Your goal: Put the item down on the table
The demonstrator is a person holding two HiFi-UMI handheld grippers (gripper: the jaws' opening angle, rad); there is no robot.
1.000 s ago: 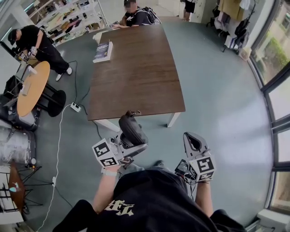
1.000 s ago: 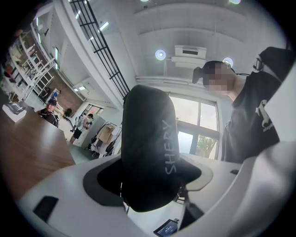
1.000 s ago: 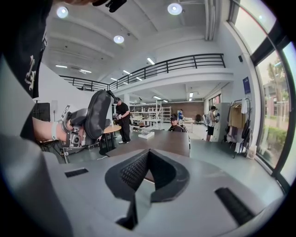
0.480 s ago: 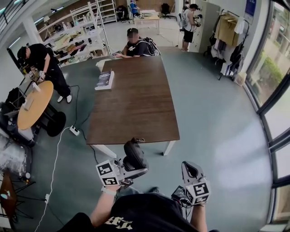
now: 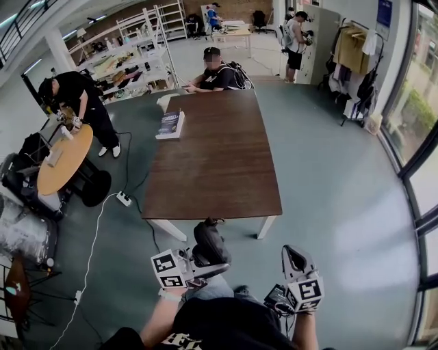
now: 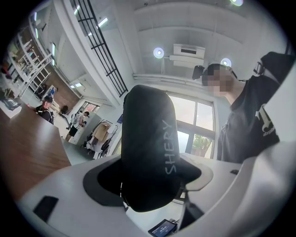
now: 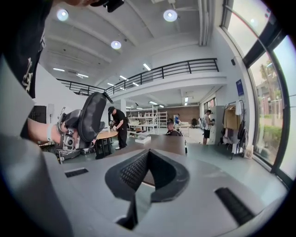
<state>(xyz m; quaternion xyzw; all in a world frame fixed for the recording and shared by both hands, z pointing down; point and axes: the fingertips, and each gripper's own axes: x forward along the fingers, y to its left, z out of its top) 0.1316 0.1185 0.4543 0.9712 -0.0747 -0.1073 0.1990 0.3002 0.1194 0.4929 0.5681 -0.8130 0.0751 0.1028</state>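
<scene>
Black case (image 5: 209, 243) stands in the left gripper (image 5: 205, 265), short of the table (image 5: 219, 157), head view: seemingly the carry step, forward reach needed. Left gripper view: jaws clamped round it. Right gripper view: right gripper (image 7: 147, 155) pinched together, empty.

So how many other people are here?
4: a worker in black at the round table, a seated person at the brown table's far end, a standing person back right, a person in blue farthest back. Maybe more hidden.

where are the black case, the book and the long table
black case (image 6: 147, 139): left gripper view, middle of its body
book (image 5: 170, 124): head view, its cover
long table (image 5: 219, 171): head view, bare part of the top
</scene>
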